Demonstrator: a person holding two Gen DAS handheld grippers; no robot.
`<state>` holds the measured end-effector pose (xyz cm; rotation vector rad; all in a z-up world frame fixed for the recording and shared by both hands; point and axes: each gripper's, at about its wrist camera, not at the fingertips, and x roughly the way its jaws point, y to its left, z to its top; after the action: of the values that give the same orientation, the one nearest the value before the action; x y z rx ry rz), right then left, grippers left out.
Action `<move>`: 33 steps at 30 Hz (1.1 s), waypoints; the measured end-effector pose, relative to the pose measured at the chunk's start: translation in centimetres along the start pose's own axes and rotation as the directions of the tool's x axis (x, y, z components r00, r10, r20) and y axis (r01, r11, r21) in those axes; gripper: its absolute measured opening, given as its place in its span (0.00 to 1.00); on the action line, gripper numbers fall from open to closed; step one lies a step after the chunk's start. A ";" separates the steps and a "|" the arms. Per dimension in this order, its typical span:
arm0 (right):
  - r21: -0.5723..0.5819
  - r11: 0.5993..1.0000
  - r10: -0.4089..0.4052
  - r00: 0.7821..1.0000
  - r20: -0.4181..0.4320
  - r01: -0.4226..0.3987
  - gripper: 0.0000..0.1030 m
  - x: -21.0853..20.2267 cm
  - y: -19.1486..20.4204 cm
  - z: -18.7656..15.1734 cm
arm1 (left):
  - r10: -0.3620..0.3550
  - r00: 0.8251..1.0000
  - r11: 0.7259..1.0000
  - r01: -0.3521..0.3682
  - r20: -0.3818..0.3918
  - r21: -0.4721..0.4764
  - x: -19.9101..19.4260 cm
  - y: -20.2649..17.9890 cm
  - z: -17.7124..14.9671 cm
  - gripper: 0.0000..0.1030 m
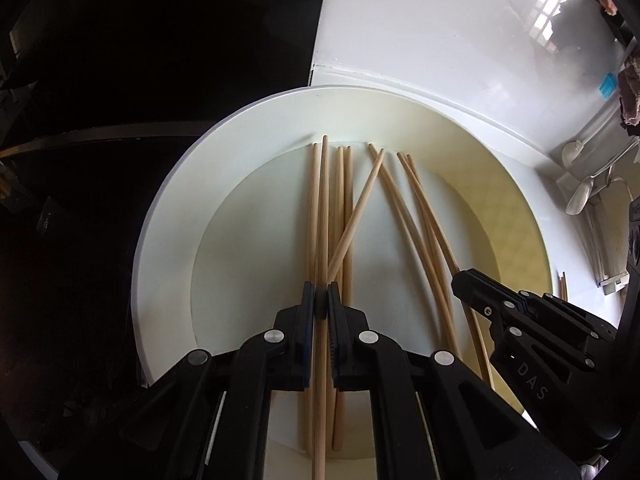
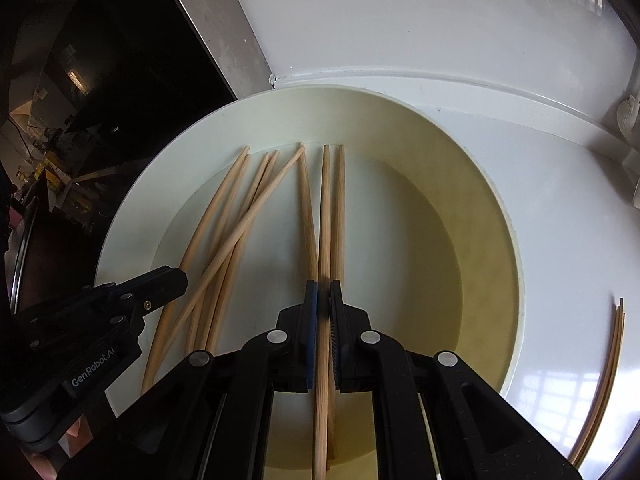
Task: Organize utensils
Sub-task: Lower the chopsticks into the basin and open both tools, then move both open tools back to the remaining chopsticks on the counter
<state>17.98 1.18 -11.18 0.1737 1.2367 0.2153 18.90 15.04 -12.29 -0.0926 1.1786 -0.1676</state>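
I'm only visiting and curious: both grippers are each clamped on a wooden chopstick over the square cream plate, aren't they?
Nearly. The plate is round, not square; the left wrist view shows its curved rim. The rest holds: the left gripper and the right gripper are each shut on a wooden chopstick above it.

White glossy desk (image 1: 440, 32) with window reflection (image 1: 548, 4) near its far right. Black panel (image 1: 140, 40) along the left edge, metal trim strip (image 2: 224, 28) between them. Blue tag (image 1: 608, 90) and reddish cloth (image 1: 630, 96) at far right. Cluttered dim room reflected at far left (image 2: 44, 152).
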 end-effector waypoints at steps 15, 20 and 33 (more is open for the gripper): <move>0.039 0.999 -0.037 0.996 0.081 0.034 0.41 -4.7 -1.4 -1.6 | 0.039 0.990 0.999 -0.035 0.132 -0.032 -5.0 1.2 -0.4 0.74; 0.053 0.997 -0.055 0.994 0.095 0.050 0.44 -6.7 -2.0 -3.2 | 0.053 0.984 0.999 -0.051 0.171 -0.014 -6.6 0.3 -0.9 0.78; 0.150 0.982 -0.133 0.982 0.136 0.112 0.52 -12.6 -6.4 -8.1 | -0.008 0.983 0.998 -0.004 0.186 0.064 -8.3 -4.5 -4.0 0.85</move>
<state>6.79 -8.13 -3.83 0.2313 1.1135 0.0066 11.77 12.18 -5.48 -0.0515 0.9859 -0.1938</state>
